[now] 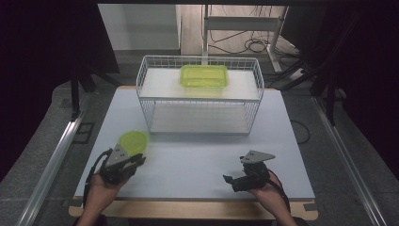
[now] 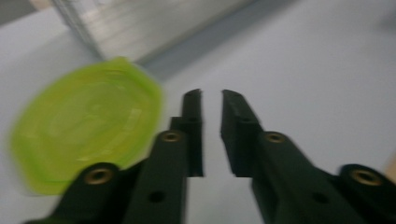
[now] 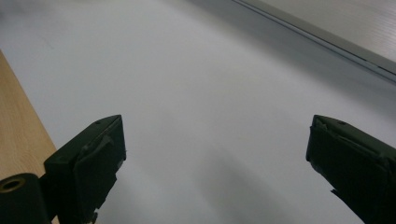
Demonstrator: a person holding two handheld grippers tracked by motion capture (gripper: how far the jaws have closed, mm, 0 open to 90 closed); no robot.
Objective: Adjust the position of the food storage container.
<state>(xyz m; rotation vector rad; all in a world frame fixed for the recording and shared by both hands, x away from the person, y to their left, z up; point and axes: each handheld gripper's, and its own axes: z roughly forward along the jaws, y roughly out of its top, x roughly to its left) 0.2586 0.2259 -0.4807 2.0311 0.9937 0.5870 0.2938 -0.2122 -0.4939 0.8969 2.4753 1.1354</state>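
Your left gripper (image 2: 211, 100) has its jaws pressed almost together with nothing between them; the round green lid (image 2: 86, 123) lies just beside them on the table (image 1: 197, 155), at the near left, apart from the pads. So the pinch has missed, or the lid is not yet taken. Your right gripper (image 3: 215, 140) rests at the near right with its jaws spread wide over bare table, holding nothing.

The lid looks like the match for the green box (image 1: 204, 76) that sits on the upper shelf of the wire basket (image 1: 146, 101) at the far middle. To take it well, spread the left jaws again before you come in, then slide one jaw under the lid's near edge and the other over it, so you pinch the rim, not the flat face. The lid is thin and light, so it will likely skate away if you nudge it sideways. Come in low and slow, and close only once the rim sits between the pads.
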